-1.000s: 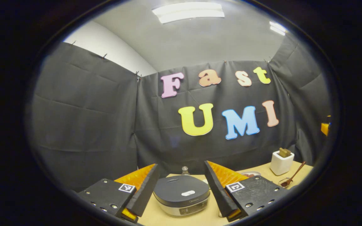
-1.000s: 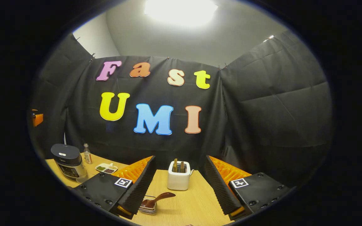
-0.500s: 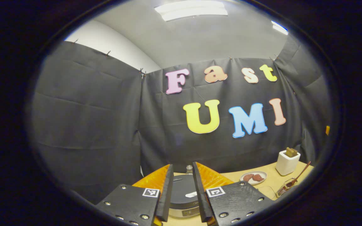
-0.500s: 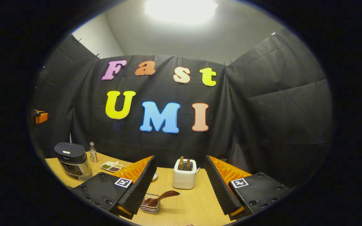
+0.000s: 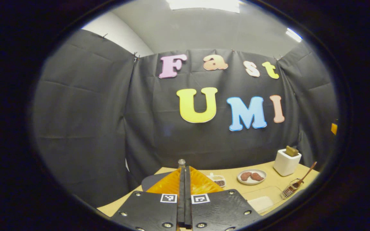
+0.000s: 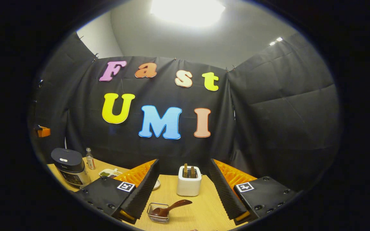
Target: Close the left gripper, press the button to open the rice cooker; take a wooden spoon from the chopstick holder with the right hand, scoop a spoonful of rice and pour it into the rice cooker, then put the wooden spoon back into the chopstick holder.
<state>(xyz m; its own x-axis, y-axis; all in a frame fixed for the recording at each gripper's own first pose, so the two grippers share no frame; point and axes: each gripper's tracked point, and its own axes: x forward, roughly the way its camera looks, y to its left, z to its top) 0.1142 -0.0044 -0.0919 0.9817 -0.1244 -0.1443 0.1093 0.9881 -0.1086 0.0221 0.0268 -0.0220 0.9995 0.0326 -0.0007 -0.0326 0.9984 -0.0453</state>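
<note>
My left claw (image 5: 184, 179) was pressed closed above the rice cooker (image 5: 151, 182); the chopstick holder (image 5: 286, 162) stood far right on the worktop (image 5: 270, 186).

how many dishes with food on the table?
2. A round plate with brownish pieces sits mid-table; a small divided dish lies nearer the rice cooker. The grippers may hide more.

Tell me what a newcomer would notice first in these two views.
In the left gripper view, the left hand-held gripper stands shut at bottom centre. In the right gripper view, the right hand-held gripper gapes open, framing the white chopstick holder, with the wooden spoon in a wire basket nearer.
</note>
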